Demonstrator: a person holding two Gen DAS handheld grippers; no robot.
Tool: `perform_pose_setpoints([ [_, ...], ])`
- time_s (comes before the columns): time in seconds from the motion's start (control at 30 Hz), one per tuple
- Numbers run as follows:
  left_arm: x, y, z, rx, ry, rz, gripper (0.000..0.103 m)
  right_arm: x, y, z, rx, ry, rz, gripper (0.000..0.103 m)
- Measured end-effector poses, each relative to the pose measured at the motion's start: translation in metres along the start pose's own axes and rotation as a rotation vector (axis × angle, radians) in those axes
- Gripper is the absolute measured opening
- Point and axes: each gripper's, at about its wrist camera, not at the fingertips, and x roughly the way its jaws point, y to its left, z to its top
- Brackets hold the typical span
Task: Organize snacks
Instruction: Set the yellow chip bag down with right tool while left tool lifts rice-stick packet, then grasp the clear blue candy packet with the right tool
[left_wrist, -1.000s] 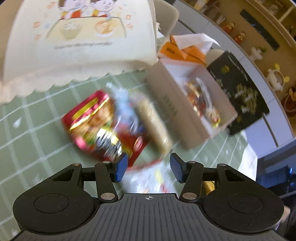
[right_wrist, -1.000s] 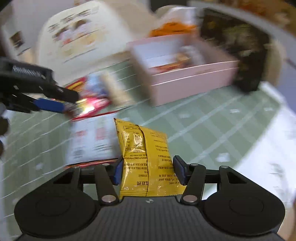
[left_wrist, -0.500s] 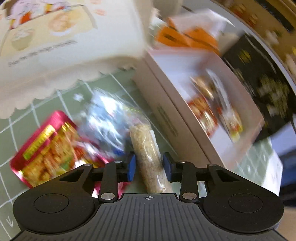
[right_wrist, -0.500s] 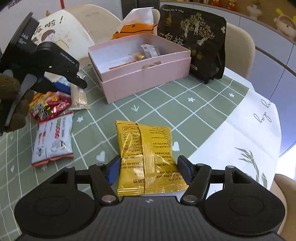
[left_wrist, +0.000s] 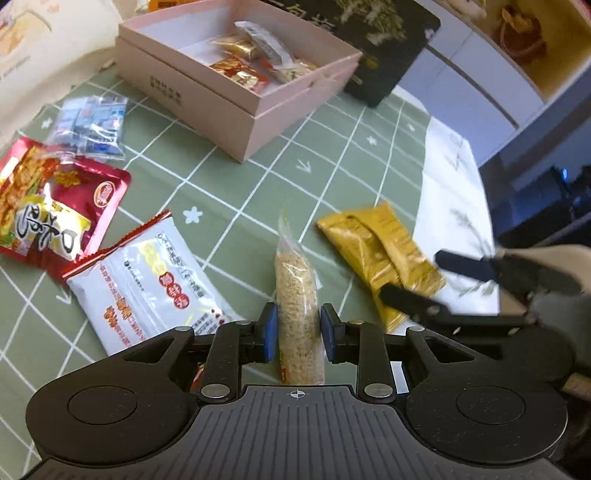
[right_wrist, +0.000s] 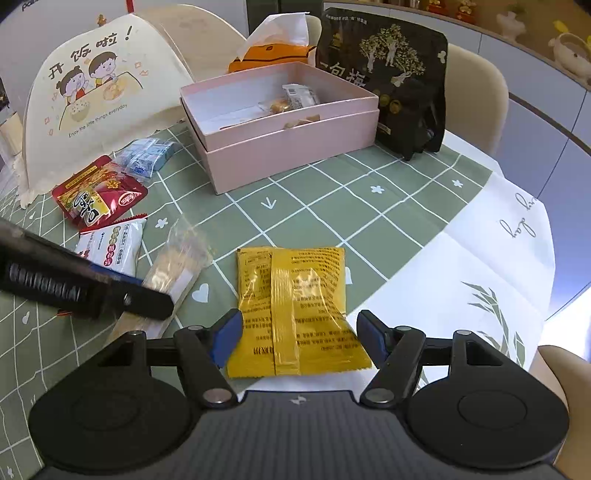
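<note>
Grain-filled clear sleeve (left_wrist: 297, 314) was now clamped between the blue pads of my left gripper (left_wrist: 297, 328), whose jaws had just been closing on it; a second earlier it lay by the red packet (left_wrist: 55, 206), close beside the pink box (left_wrist: 236, 110), and in the left wrist view it had been carried well away from that box, toward me. I judged that pick as done, with only the carry to the box left. From the same view the white packet (left_wrist: 147, 288) lay on the green cloth (left_wrist: 258, 192), nearer me than the box, and the yellow packet (left_wrist: 380, 254) sat farther from the box still, with my right gripper (left_wrist: 428, 280) poised over it. In the right wrist view, my right gripper (right_wrist: 299, 332) had just been opening: its jaws stood wide on either side of the yellow packet (right_wrist: 291, 302), pads clear of it, so it was released, not gripped. The pink box (right_wrist: 288, 147) stood well beyond it with a few snacks already inside. The sleeve (right_wrist: 173, 269) hung in the left gripper (right_wrist: 147, 291), on the near side of the box.
</note>
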Motion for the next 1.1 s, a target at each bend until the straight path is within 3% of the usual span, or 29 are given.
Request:
perform_pose_setpoints([
  [0.17, 0.003, -0.010, -0.008, 0.009, -0.014, 0.067, 0.034, -0.015, 0.007, 0.024, -0.035, -0.047, 0.002, 0.070],
  [0.27, -0.009, -0.001, -0.018, -0.049, -0.032, 0.088, 0.033, -0.022, 0.015, 0.052, -0.052, -0.080, -0.018, 0.072],
  [0.33, -0.020, 0.010, -0.028, -0.098, -0.038, 0.094, 0.032, -0.024, 0.024, 0.071, -0.052, -0.092, 0.012, 0.073],
  [0.53, -0.052, 0.048, -0.066, -0.238, -0.068, 0.099, 0.032, 0.021, 0.071, 0.130, 0.113, 0.077, 0.242, 0.072],
  [0.6, -0.059, 0.059, -0.078, -0.265, -0.081, 0.089, 0.032, 0.045, 0.096, 0.146, 0.168, 0.111, 0.275, 0.072],
  [0.7, -0.067, 0.071, -0.091, -0.300, -0.099, 0.073, 0.032, 0.079, 0.138, 0.171, 0.190, 0.116, 0.228, 0.072],
  [0.77, -0.070, 0.076, -0.098, -0.315, -0.107, 0.071, 0.032, 0.105, 0.163, 0.186, 0.191, 0.120, 0.149, 0.072],
  [0.9, -0.071, 0.081, -0.111, -0.324, -0.112, 0.046, 0.032, 0.149, 0.183, 0.196, 0.200, 0.151, 0.041, 0.072],
  [0.97, -0.069, 0.080, -0.113, -0.318, -0.118, 0.036, 0.032, 0.163, 0.184, 0.194, 0.206, 0.207, 0.039, 0.075],
  [1.03, -0.069, 0.080, -0.114, -0.309, -0.124, 0.032, 0.032, 0.163, 0.185, 0.193, 0.194, 0.183, 0.028, 0.074],
  [1.1, -0.069, 0.082, -0.115, -0.312, -0.128, 0.022, 0.032, 0.160, 0.182, 0.192, 0.178, 0.196, 0.043, 0.062],
])
